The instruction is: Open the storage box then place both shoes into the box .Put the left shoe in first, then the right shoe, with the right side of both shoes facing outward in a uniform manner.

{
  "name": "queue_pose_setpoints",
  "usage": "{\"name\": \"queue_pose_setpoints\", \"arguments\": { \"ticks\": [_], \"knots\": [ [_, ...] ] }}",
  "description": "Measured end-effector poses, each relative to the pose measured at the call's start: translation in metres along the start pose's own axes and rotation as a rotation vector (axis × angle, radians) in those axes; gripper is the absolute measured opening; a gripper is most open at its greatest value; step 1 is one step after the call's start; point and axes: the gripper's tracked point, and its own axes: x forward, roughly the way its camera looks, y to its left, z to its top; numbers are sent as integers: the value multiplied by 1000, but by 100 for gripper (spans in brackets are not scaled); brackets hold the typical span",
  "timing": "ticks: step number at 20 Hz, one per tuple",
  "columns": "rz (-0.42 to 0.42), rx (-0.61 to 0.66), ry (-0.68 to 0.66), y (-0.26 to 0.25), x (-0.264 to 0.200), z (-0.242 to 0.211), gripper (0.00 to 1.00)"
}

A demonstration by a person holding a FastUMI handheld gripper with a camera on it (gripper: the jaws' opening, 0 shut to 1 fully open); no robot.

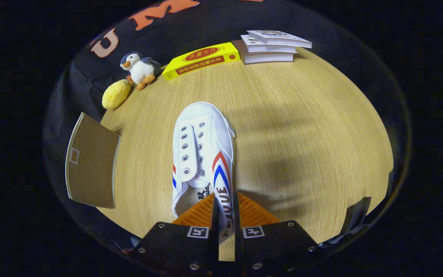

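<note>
Right now my gripper (225, 215) is clamped on the white shoe (200, 154), both fingers pressing the right wall of its heel collar, one inside the opening and one outside on the red-and-blue striped side. Its toe points away from me over the wooden table (302, 134). Off to the left, a brown cardboard flap (90, 165) overhangs the table's edge. At the far side sit a yellow plush (116, 94), a penguin toy (140, 69), a yellow book (201, 59) and stacked books (269, 46).
</note>
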Motion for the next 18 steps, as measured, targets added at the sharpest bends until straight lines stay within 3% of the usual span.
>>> {"name": "queue_pose_setpoints", "arguments": {
  "ticks": [2, 7, 18],
  "knots": [
    [-1, 27, -38, 3, -2, 3, 4],
    [45, 113, -82, 20, -19, 23, 3],
    [178, 53, -241, 110, -90, 74, 2]
  ]
}}
